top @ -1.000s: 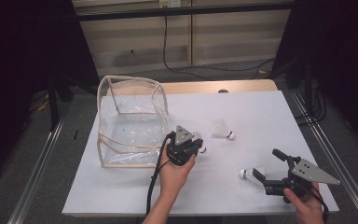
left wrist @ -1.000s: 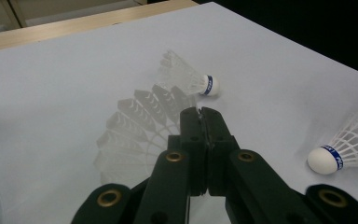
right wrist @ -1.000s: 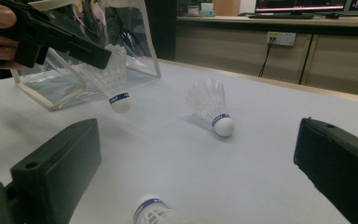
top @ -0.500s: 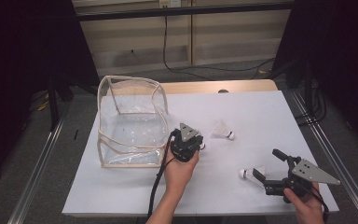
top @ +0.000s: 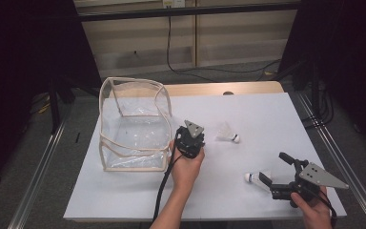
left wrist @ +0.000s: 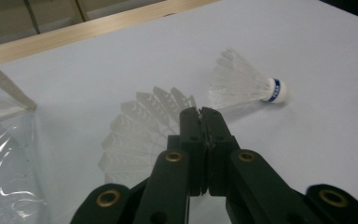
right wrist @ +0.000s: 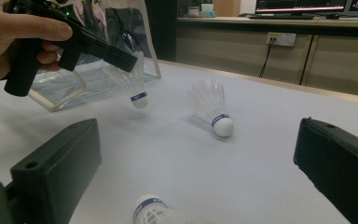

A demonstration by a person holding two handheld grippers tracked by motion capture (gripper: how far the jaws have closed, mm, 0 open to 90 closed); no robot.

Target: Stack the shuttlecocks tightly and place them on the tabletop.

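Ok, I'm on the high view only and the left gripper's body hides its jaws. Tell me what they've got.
Observer: The left gripper is shut on the feathers of a held shuttlecock.
Operator: Tell me how it hangs.
Observer: In the right gripper view it hangs cork down and looks clear of the table.
Operator: Now give me the right gripper.
Observer: The right gripper has its jaws wide open. A third shuttlecock lies low between them, cork toward the camera, and neither jaw touches it.
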